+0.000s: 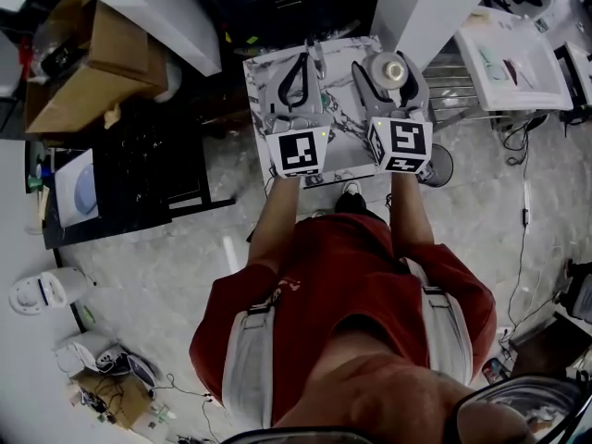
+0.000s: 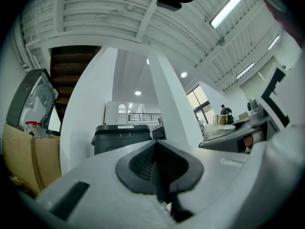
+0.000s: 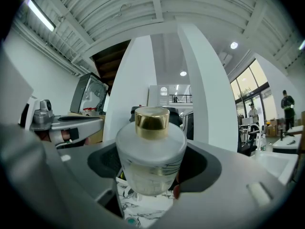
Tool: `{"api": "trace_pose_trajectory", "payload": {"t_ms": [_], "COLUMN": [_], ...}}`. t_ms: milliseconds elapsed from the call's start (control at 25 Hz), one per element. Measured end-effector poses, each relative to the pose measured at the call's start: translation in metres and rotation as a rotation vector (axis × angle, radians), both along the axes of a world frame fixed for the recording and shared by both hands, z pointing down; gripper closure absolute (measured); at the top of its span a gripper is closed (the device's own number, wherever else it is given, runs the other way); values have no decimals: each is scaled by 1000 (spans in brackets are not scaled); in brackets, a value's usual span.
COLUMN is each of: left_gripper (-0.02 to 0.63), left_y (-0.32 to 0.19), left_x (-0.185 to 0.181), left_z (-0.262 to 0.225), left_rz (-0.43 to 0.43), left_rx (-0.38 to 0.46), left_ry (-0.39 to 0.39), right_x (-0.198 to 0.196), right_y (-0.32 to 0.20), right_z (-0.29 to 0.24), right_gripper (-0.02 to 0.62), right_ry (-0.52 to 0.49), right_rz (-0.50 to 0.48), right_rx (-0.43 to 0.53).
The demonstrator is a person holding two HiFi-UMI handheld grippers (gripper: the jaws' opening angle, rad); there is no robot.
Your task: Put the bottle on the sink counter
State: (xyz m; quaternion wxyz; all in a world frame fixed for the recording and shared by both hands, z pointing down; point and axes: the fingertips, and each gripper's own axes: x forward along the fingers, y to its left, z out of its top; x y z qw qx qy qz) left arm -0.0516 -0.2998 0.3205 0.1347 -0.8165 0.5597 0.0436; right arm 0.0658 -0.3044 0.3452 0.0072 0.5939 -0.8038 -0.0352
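You had the bottle (image 3: 151, 159) held in your right claw (image 1: 393, 75). Its dark pads (image 3: 102, 162) pressed on both sides of the bottle, so the pick-up part looked done. The bottle hung in the air over a white table (image 1: 344, 135) with grey marble swirls, and it did not seem to touch that top. I could not tell if this was the sink counter, because no sink showed. What was left, I think, was to bring the bottle to the right spot, set it down standing up, and let go. Your left claw (image 2: 156, 167) was closed tight with nothing in it, just beside the right one. The bottle was short and round, made of cloudy frosted glass. It had a little pale liquid inside and a shiny gold cap (image 3: 152, 119) on top. The glass looked smooth and might be slippery.
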Motion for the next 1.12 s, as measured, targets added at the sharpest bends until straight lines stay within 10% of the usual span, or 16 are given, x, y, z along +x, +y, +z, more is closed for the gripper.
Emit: {"api": "trace_pose_trajectory", "payload": {"t_ms": [1120], "left_gripper": [613], "left_y": [-72], "left_x": [58], "left_z": [15], "left_rz": [-137], "left_rx": [-32], "left_ry": [-33], "right_x": [52], "right_y": [-86], "right_z": [34], "right_gripper": [259], "right_ry": [-42], "right_rz": [-130], "right_rx": [-69]}}
